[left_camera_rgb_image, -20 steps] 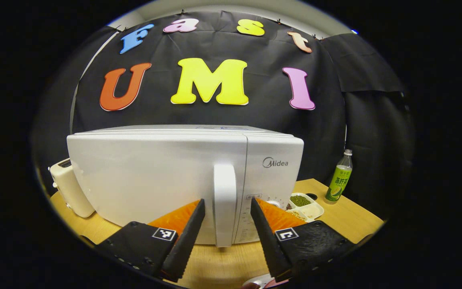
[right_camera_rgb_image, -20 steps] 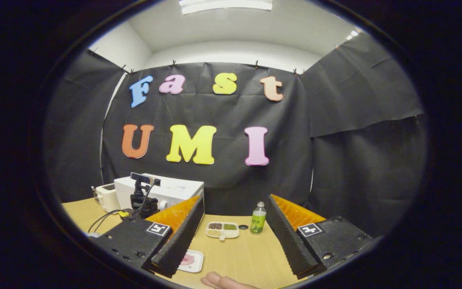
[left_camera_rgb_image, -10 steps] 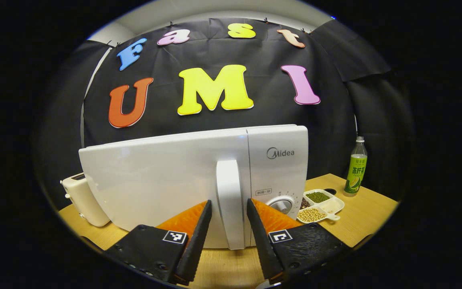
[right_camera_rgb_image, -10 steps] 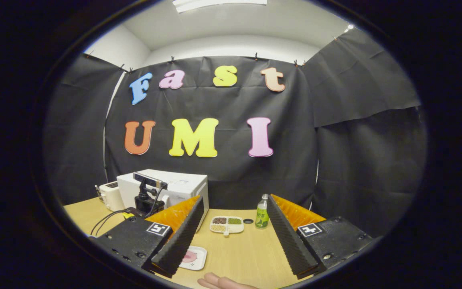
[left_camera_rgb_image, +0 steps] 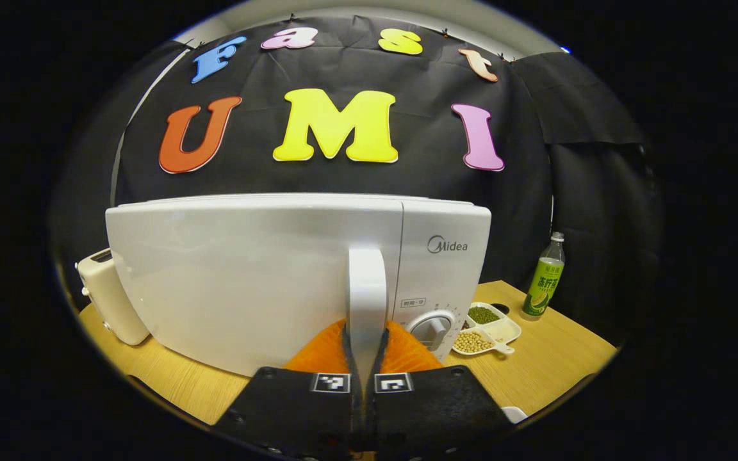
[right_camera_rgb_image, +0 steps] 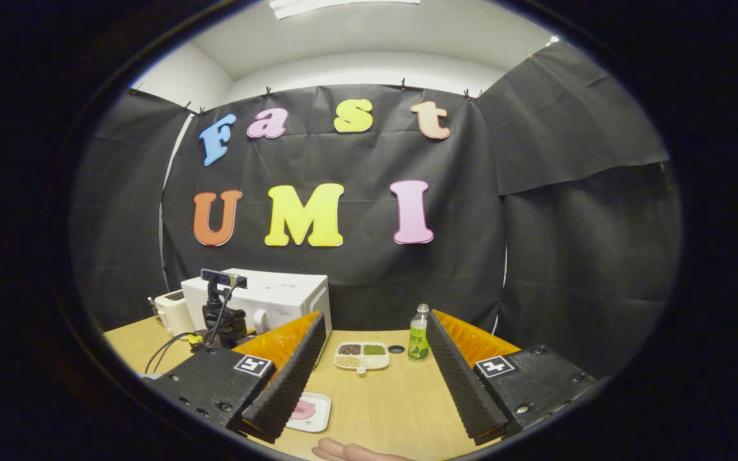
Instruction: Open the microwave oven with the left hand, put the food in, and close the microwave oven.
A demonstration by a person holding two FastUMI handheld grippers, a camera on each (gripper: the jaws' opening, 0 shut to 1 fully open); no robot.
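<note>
Evidently the left gripper (left_camera_rgb_image: 366, 349) had both fingers pinched on the microwave's upright handle (left_camera_rgb_image: 367, 288), long axis vertical, dead ahead; the right gripper (right_camera_rgb_image: 375, 378) hung wide apart, with the plate of food (right_camera_rgb_image: 305, 412) below it.

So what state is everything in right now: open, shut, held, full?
Microwave door: shut.
Door handle: clamped between the left gripper's fingers.
Left gripper: shut on the door handle.
Right gripper: open, holding nothing, above the table.
Green bottle: upright, capped.
Divided dish: holding beans, on the table.
Small plate: on the table, something pink on it.
</note>
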